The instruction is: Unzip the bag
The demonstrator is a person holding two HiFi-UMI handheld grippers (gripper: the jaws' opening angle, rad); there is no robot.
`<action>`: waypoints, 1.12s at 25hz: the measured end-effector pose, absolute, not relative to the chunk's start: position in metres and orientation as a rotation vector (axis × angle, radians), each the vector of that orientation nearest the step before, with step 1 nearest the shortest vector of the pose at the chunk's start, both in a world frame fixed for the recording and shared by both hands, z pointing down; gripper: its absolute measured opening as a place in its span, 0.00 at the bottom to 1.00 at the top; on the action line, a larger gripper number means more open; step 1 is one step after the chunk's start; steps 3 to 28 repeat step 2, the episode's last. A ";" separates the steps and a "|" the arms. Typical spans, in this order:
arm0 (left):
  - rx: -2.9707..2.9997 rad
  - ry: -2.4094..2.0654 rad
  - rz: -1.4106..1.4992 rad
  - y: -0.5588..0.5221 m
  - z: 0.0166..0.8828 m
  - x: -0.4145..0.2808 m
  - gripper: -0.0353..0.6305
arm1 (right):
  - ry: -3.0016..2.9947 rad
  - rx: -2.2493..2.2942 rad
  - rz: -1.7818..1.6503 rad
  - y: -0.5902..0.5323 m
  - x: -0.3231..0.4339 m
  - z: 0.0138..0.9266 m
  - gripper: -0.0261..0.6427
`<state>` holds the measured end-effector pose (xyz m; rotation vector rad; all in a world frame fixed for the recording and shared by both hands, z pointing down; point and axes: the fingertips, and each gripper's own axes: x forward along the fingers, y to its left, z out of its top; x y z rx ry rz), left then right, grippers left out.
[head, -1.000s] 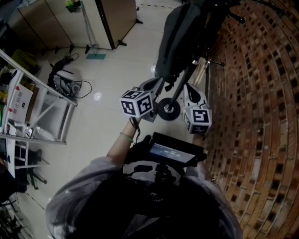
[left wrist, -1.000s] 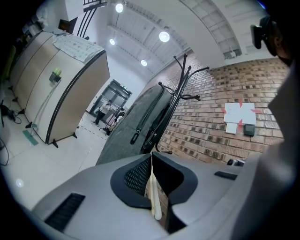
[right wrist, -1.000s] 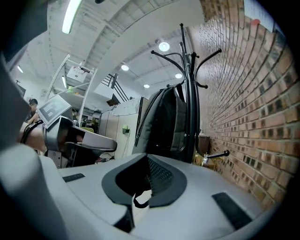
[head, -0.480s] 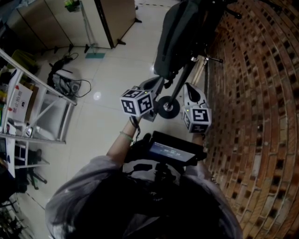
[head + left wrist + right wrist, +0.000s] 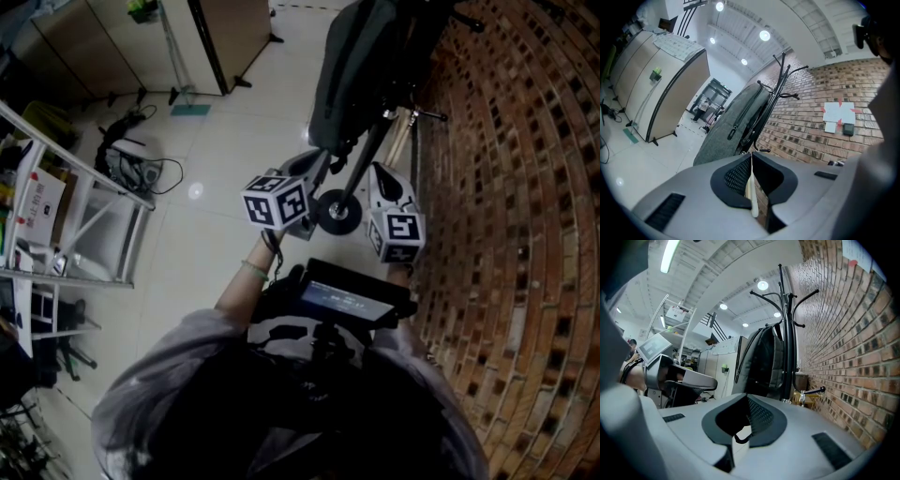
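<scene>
- Setting: pale tiled floor point(image 5: 216, 141) beside a red brick wall point(image 5: 525, 187). A metal shelving rack stands well off to the left claw's outer side.
- Grey fabric backpack point(image 5: 726, 136): hangs upright on a black metal coat stand point(image 5: 780, 84), straight ahead of both claws and apart from them.
- Dark zip pull point(image 5: 732, 132): sits midway along the bag's side seam, above and ahead of the left claw. The teeth are too small to tell whether they are parted or meshed.
- Left claw point(image 5: 751, 161): jaws together, holding nothing, pointing level at the bag.
- Right claw point(image 5: 747, 401): jaws together, empty, just beside the left one, with the stand's pole ahead.
- Stage, as a judgement: the scene fits claws short of a shut zip, or drawn clear of an opened one.
- Handling note: should the zip be shut, one claw needs to brace the loose fabric. The other should nip the small pull squarely and follow the seam's line, so the bag does not swing.
</scene>
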<state>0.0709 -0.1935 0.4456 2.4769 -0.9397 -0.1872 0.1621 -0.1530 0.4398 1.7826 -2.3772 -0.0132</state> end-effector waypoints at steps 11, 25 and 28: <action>2.474 -0.940 -0.187 -0.194 0.446 0.071 0.07 | -2.360 1.783 0.003 -0.151 0.162 0.439 0.05; 2.474 -0.940 -0.187 -0.194 0.446 0.071 0.07 | -2.360 1.783 0.003 -0.151 0.162 0.439 0.05; 2.474 -0.940 -0.187 -0.194 0.446 0.071 0.07 | -2.360 1.783 0.003 -0.151 0.162 0.439 0.05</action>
